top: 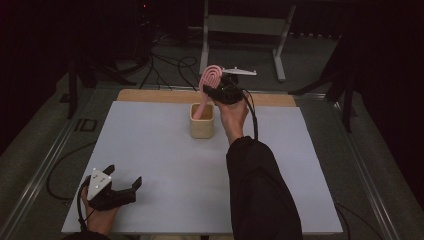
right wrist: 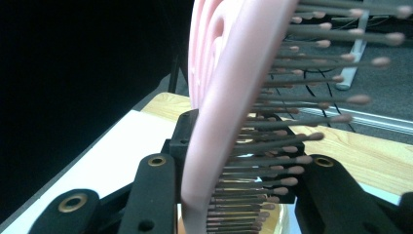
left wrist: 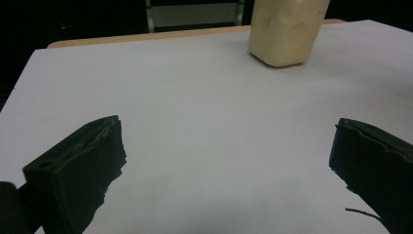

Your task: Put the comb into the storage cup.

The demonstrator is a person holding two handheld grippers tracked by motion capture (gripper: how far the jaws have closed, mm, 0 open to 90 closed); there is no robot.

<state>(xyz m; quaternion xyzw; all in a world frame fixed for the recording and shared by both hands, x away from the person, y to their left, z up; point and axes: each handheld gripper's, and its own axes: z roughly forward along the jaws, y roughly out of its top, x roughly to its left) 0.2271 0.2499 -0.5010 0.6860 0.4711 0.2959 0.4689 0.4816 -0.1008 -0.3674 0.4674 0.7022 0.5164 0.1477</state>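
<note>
Over the far middle of the counter point(top: 150, 165), the right hand-held gripper point(top: 216, 89) pinches a pink hairbrush point(top: 210, 80) by its head. The brush stands nearly upright, handle down inside the beige cup point(top: 202, 127), bristles facing right. The left hand-held gripper point(top: 122, 184) rests spread and empty at the near left corner.
</note>
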